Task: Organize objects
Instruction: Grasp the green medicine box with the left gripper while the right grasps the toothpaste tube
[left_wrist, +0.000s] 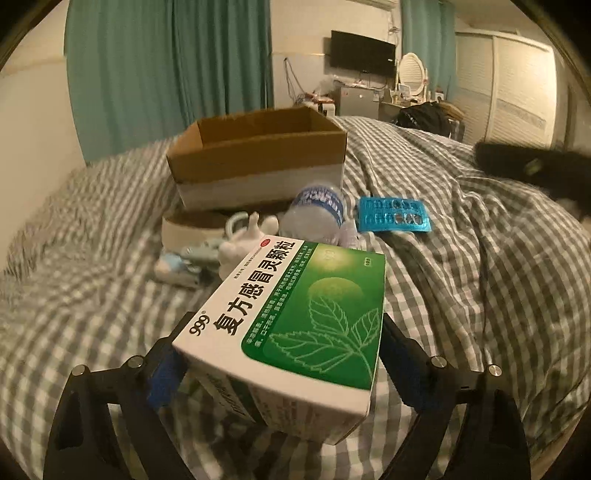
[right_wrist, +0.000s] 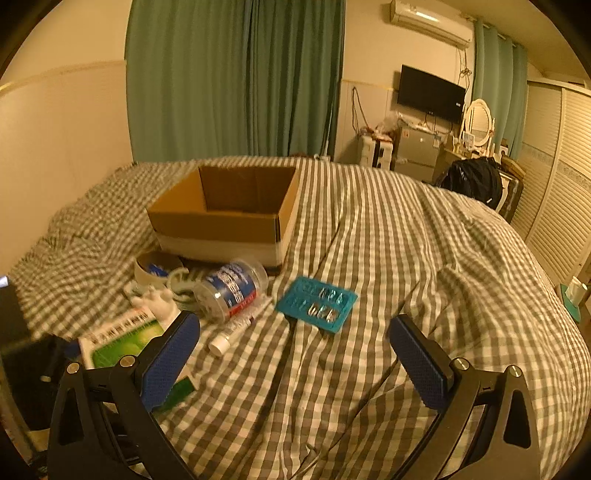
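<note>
— Left tongs (left_wrist: 284, 354)?
— Clenched on my medicine box (left_wrist: 299, 314), lower centre, above the bed (left_wrist: 461, 295).
— Right tongs (right_wrist: 295, 354)?
— Released, empty, low in frame. Cardboard box (right_wrist: 225, 218) sits upper centre; blister pack (right_wrist: 316, 303) mid-frame.

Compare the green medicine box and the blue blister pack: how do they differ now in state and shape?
The green medicine box is held off the bed in the left tool; the blue blister pack lies free on the checked blanket, ahead of the open right tool. The box is thick and printed with leaves; the pack is flat, with foil pockets. Neither is in the cardboard box yet.
</note>
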